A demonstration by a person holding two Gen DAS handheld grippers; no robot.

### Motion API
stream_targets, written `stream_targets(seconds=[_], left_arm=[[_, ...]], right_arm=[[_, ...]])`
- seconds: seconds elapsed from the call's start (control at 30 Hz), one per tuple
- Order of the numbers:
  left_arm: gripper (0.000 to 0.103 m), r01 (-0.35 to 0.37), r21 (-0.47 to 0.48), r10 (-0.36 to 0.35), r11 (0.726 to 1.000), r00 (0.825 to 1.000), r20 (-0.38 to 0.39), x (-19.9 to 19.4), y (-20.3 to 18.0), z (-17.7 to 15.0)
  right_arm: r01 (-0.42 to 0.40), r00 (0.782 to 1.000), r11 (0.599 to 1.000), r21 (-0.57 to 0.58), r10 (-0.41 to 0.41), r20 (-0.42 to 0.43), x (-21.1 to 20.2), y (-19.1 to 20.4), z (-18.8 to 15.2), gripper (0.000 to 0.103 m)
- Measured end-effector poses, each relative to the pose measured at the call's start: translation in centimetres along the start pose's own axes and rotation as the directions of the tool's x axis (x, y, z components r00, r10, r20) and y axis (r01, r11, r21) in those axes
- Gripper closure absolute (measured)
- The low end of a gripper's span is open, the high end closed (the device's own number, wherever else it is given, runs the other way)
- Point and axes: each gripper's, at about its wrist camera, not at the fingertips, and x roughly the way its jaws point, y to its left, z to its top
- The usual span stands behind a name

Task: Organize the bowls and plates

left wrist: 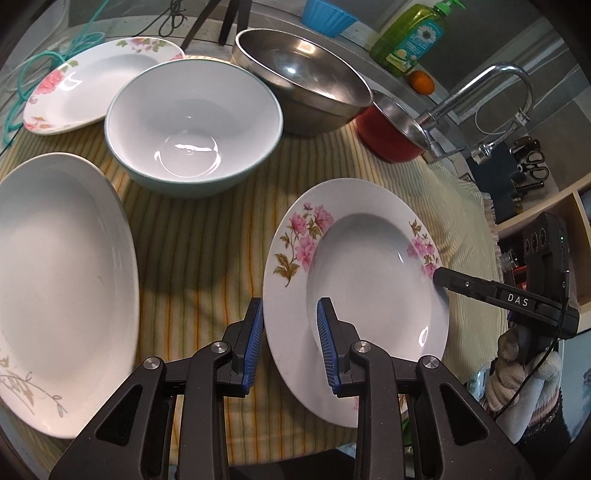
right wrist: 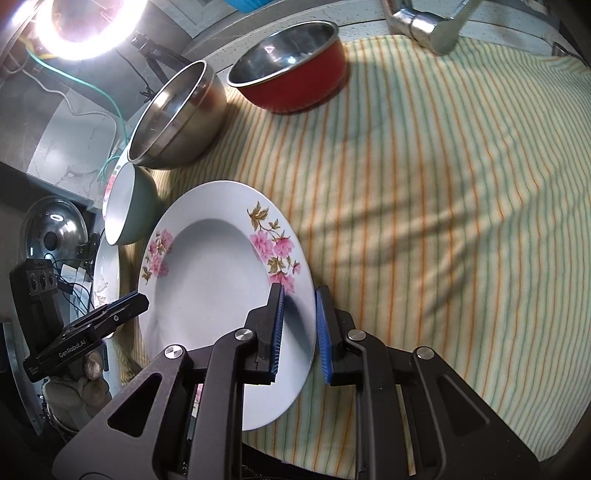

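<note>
A white deep plate with pink flowers (left wrist: 369, 280) lies on the striped cloth (left wrist: 207, 258); it also shows in the right wrist view (right wrist: 214, 273). My left gripper (left wrist: 290, 332) is open, its blue pads straddling the plate's left rim. My right gripper (right wrist: 299, 325) is open, its pads straddling the opposite rim; one of its fingers (left wrist: 461, 284) shows at the plate's right edge. Neither pair of pads visibly clamps the rim. A green bowl with white inside (left wrist: 192, 125), a large white plate (left wrist: 62, 288) and another flowered plate (left wrist: 92, 81) lie to the left.
A steel bowl (left wrist: 303, 77) and a red pot (left wrist: 395, 129) stand at the back, near a faucet (left wrist: 480, 92). A soap bottle (left wrist: 410, 37), an orange (left wrist: 422, 82) and a blue bowl (left wrist: 327, 16) sit behind. Striped cloth (right wrist: 443, 184) spreads right of the plate.
</note>
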Motion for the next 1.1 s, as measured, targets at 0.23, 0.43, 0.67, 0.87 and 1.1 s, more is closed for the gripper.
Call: stream_targets(seconds=[0.23, 0.43, 0.67, 0.87, 1.1], left_arm=[[0.076, 0.008, 0.016, -0.008, 1.000, 1.000, -0.008, 0.0, -0.7, -0.9], [0.076, 0.012, 0.018, -0.012, 1.000, 1.000, -0.008, -0.2, -0.6, -1.3], [0.076, 0.009, 0.022, -0.009, 1.000, 1.000, -0.005, -0.3, -0.6, -1.6], [0.076, 0.005, 0.030, -0.005, 1.000, 1.000, -0.003, -0.4, -0.7, -1.7], [0.076, 0.000, 0.045, 0.000, 0.999, 1.000, 0.013, -0.9, -0.8, -1.6]], right_arm=[[0.015, 1.000, 1.000, 0.004, -0.015, 0.007, -0.5, -0.5, -1.1, 0.085], [0.023, 1.000, 1.000, 0.001, -0.023, 0.008, -0.9, -0.7, -2.0, 0.085], [0.032, 0.999, 0.999, -0.005, -0.032, 0.005, -0.9, -0.3, -2.4, 0.085], [0.043, 0.999, 0.999, -0.012, -0.043, 0.003, -0.8, -0.1, -2.5, 0.085], [0.068, 0.998, 0.997, -0.027, -0.068, 0.012, -0.8, 0.2, -2.6, 0.085]])
